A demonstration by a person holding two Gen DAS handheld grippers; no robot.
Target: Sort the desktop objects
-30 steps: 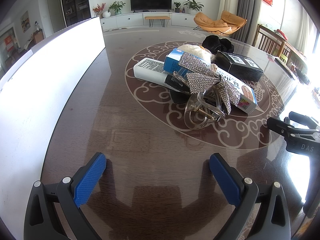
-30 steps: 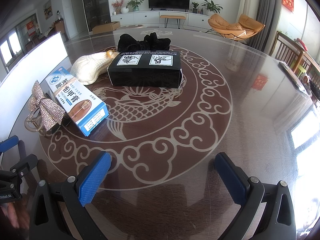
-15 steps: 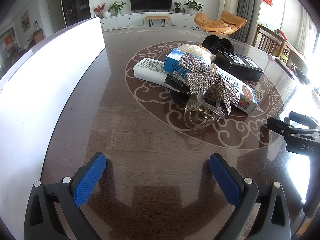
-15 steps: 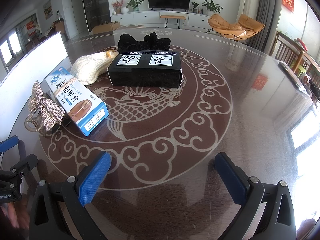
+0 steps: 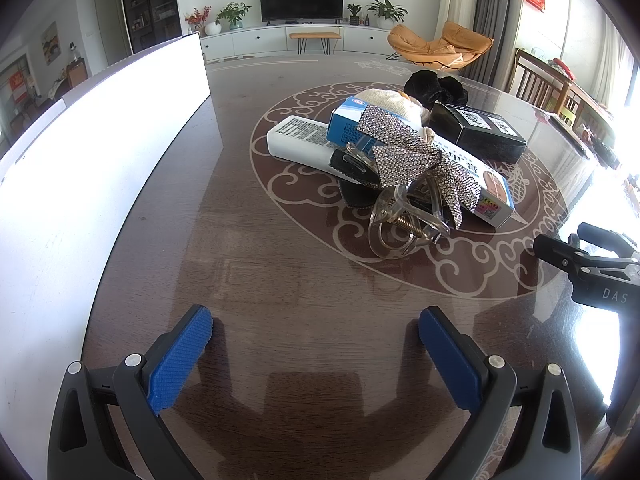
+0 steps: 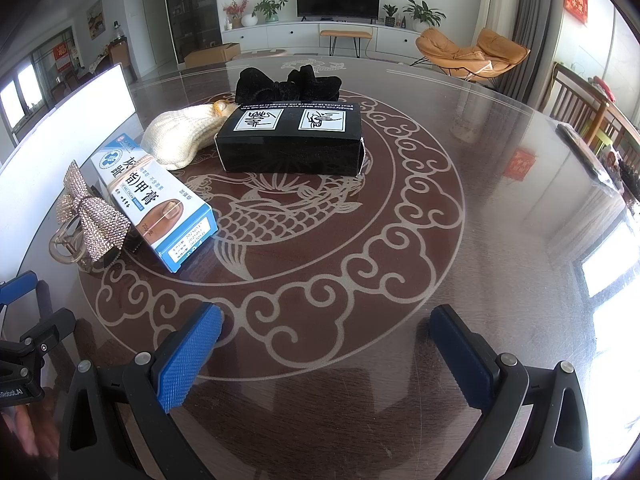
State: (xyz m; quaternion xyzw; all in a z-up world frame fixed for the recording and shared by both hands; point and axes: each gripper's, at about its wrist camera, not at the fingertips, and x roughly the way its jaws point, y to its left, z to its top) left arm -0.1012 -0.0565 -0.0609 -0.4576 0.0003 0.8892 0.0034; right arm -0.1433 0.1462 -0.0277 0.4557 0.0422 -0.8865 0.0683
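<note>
Reaching into the heap on the table (image 5: 280, 280) with both the left gripper (image 5: 316, 344) and right gripper (image 6: 326, 340) spread wide and empty risks snagging the bow clip (image 5: 404, 184), which lies tangled against the blue box (image 6: 154, 196), dragging both along.

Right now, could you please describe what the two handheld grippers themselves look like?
Both are alike: the left gripper and right gripper have black plastic frames with triangular cut-outs and silver screw heads, and each finger carries a blue ribbed pad. The right gripper's body, seen in the left wrist view, bears white lettering "DAS". No cables or sleeves show.
</note>
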